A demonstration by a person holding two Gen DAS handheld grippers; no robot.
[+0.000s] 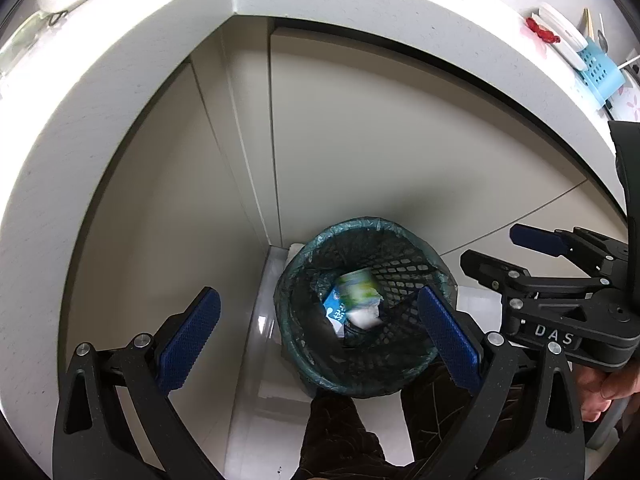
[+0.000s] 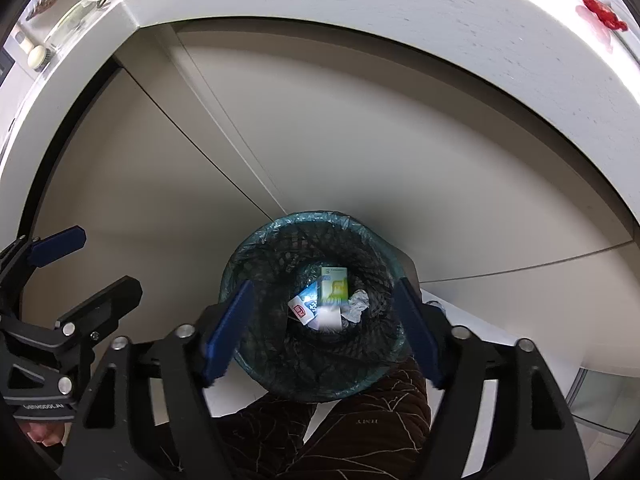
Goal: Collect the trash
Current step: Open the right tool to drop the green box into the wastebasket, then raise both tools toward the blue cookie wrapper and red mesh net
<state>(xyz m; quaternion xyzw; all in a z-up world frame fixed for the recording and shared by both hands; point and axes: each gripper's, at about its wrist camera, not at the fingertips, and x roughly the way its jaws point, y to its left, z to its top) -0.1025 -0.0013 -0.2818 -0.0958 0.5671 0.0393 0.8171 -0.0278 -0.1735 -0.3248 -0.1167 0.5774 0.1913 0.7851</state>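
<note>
Both grippers hang over the mesh waste bin [image 2: 316,308], which stands on the floor against the cabinet fronts below the bench [image 1: 132,92]. A green carton [image 2: 335,286], a blue packet [image 2: 310,294] and crumpled paper [image 2: 358,302] lie at its bottom, so the drop step looks done. The left gripper [image 1: 320,324] and right gripper [image 2: 324,330] are spread wide and hold nothing. The next move, I judge, calls for lifting back to the bench for any remaining litter (a red scrap [image 2: 602,10] lies far right).
</note>
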